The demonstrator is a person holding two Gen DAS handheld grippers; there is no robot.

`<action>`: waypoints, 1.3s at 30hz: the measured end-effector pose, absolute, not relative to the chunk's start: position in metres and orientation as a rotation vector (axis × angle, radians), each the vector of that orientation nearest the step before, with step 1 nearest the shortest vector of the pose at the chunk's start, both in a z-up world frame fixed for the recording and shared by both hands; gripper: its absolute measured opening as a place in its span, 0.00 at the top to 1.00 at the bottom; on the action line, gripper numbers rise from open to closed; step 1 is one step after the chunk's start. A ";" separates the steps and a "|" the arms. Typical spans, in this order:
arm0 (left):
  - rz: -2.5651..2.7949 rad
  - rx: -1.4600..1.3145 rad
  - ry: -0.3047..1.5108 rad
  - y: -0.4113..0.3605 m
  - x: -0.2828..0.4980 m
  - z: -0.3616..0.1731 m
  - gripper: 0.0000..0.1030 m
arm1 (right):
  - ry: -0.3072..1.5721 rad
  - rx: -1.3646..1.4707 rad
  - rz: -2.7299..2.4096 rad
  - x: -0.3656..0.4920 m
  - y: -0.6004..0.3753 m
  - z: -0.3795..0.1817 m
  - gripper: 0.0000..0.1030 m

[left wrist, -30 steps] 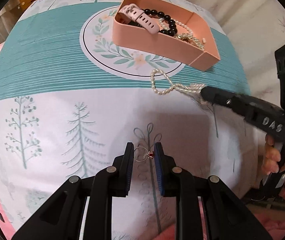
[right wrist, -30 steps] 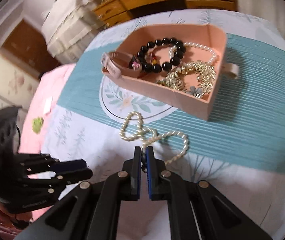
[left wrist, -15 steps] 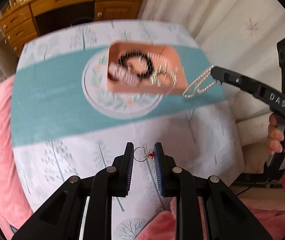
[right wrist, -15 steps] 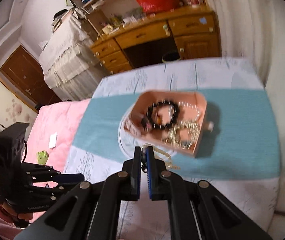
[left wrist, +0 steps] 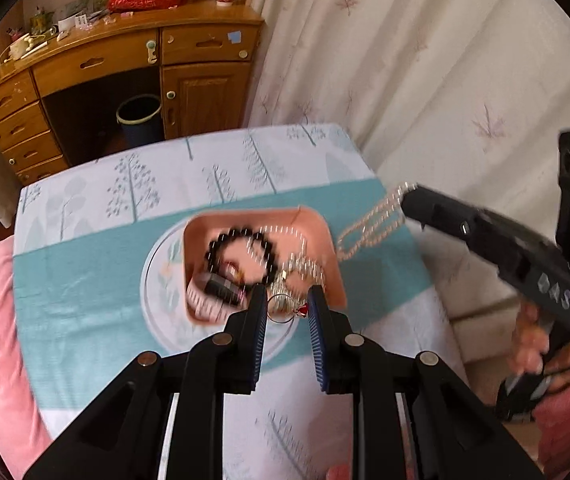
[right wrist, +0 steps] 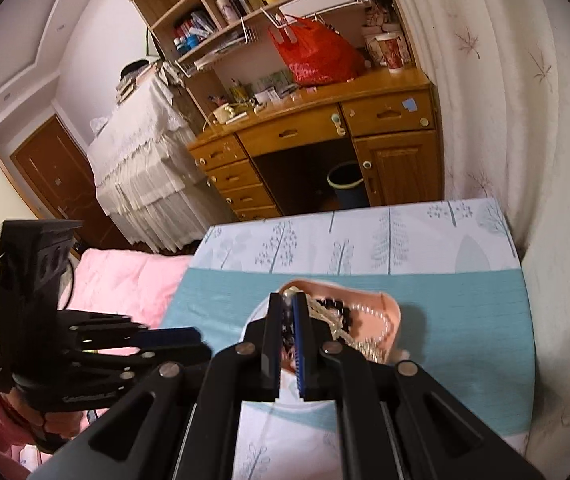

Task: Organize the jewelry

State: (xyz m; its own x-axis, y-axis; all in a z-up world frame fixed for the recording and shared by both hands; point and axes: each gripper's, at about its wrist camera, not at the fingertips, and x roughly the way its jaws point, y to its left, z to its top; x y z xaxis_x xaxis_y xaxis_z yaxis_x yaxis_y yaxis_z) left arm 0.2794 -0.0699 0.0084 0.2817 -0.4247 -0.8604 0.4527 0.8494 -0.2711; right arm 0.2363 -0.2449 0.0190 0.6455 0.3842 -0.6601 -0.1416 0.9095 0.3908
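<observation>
While both of my tools hung above the table, this was the tally:

Left gripper [left wrist: 285, 308]: fingers a little apart, pinching a thin ring [left wrist: 281, 309] with a small red stone between the pads.

Right gripper [right wrist: 288, 312]: fingers pressed nearly together on a pearl necklace [left wrist: 369, 226], which dangled just right of the tray.

Pink tray [left wrist: 327, 236]: on the teal band of the tablecloth [left wrist: 85, 280], mid-table; it already held a black bead bracelet [left wrist: 241, 248], a watch, pearls and a gold chain.

Done: most pieces looked stowed.

Left: I judged the ring and necklace not yet dropped in.
</observation>
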 end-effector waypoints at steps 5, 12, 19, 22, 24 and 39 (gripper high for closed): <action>-0.559 -0.044 1.150 -0.085 0.304 -0.004 0.82 | 0.819 0.352 0.308 0.247 -0.255 0.013 0.95; -0.491 -0.056 1.154 -0.085 0.314 -0.012 0.45 | 0.866 0.352 0.306 0.250 -0.264 0.004 0.94; -0.435 -0.048 1.233 -0.066 0.310 -0.014 0.32 | 0.881 0.372 0.272 0.242 -0.268 0.005 0.67; -0.394 -0.023 1.261 -0.055 0.302 -0.013 0.21 | 0.906 0.370 0.219 0.234 -0.265 0.007 0.52; -0.364 -0.012 1.275 -0.047 0.295 -0.012 0.19 | 0.926 0.363 0.162 0.225 -0.262 0.008 0.30; -0.363 0.052 1.331 0.019 0.154 -0.022 0.17 | 1.255 0.423 -0.152 0.084 -0.208 -0.055 0.08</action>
State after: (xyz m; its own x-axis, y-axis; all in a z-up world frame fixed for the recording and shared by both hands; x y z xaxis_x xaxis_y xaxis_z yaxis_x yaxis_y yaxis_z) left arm 0.1544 0.0192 -0.0220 0.1899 -0.2286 -0.9548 0.2877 0.9428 -0.1685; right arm 0.0844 -0.2084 -0.0555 0.3126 0.1178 -0.9425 0.3391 0.9131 0.2266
